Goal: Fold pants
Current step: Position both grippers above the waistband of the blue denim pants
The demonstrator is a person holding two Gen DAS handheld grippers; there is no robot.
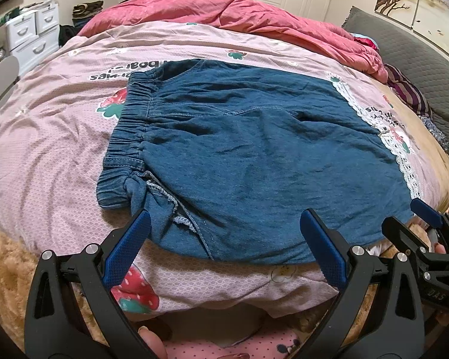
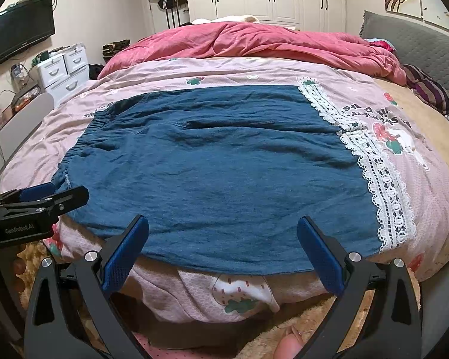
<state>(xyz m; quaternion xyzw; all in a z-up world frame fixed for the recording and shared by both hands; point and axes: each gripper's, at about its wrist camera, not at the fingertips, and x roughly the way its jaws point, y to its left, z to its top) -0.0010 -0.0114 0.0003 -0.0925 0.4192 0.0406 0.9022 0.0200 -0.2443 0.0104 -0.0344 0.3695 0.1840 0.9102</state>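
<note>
Left wrist view: the left gripper [image 1: 224, 233] has fingers wide apart, empty, and the pants [image 1: 254, 155] lie flat on the quilt [image 1: 45, 137], near hem just between the fingertips. Right wrist view: the right gripper [image 2: 223, 239] is likewise spread over the hem. Pinching quilt along with denim would likely drag the bedding into the fold.
</note>
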